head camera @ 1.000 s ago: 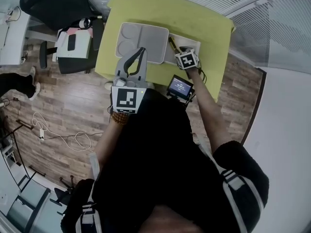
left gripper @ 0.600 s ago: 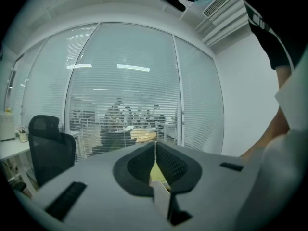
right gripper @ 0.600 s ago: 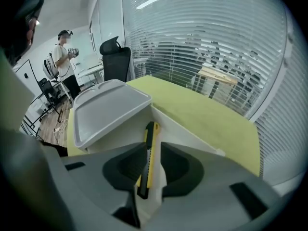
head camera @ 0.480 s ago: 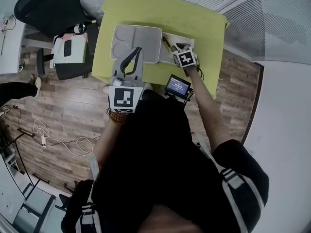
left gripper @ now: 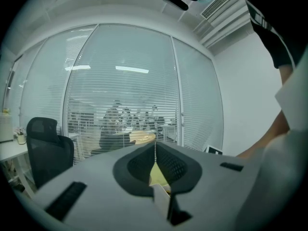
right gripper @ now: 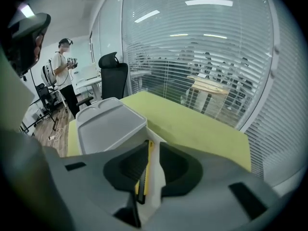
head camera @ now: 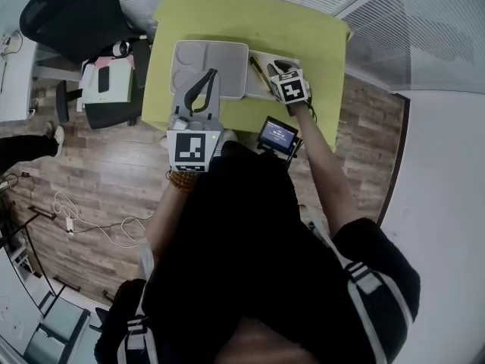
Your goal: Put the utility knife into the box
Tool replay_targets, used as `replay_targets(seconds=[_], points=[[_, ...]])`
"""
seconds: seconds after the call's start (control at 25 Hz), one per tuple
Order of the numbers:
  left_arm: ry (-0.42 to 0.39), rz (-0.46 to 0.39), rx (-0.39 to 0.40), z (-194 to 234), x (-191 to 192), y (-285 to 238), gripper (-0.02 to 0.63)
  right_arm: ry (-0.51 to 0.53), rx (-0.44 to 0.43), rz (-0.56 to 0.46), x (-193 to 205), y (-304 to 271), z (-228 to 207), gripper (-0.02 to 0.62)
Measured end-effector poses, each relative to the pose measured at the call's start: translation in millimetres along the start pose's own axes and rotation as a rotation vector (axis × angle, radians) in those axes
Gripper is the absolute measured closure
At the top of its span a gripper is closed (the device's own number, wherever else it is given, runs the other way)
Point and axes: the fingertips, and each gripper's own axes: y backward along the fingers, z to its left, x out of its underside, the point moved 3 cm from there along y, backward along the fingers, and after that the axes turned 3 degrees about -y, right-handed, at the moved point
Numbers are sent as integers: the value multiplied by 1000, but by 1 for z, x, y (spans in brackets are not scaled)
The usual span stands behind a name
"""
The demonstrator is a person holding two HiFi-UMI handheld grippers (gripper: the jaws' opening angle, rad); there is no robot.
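**Knife in the white box, right jaws slightly apart above it**

The knife (head camera: 258, 69), yellow and black, lay lengthwise in the white box (head camera: 262, 90) on the yellow-green surface (head camera: 250, 21). The box sat just beside a grey tray (head camera: 220, 58), touching its right edge.

The right gripper (head camera: 279, 68) hung over the box's near end. In the right gripper view its jaws stood a narrow gap apart. Through that gap the knife (right gripper: 143, 172) showed close to the left pad, with the bare white of the box (right gripper: 155, 177) beside it. The tray (right gripper: 108, 124) and the surface (right gripper: 192, 124) lay beyond.

The left gripper (head camera: 213, 75) was held over the tray's near edge. In the left gripper view its jaws (left gripper: 155, 148) met at the tips with nothing between them.

Both marker cubes bore black-and-white square patterns and no words. A small screen (head camera: 277, 135) at the surface's near edge showed lit lines too small to read. No brand could be made out on the knife or the box.

A black chair (head camera: 72, 14) stood off to the left, on the wooden floor (head camera: 98, 180).
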Motion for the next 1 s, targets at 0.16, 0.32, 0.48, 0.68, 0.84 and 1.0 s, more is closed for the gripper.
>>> replay_targets(seconds=[0.16, 0.32, 0.48, 0.68, 0.84, 1.0], points=[[4, -4, -14, 5, -2, 0, 588, -6, 3, -39, -11, 12, -3, 523], [0, -7, -19, 8, -3, 0, 588, -4, 6, -77, -21, 26, -3, 525], [-5, -16, -13, 8, -7, -5, 588, -8, 4, -119, -35, 39, -2, 526], [-7, -28, -14, 8, -11, -10, 589, 1, 4, -174, -50, 58, -1, 534], [-11, -38, -9, 8, -14, -12, 588, 7, 5, -220, -62, 72, 3, 537], [-17, -44, -4, 6, -16, -14, 588, 26, -7, -261, -73, 86, 11, 538]])
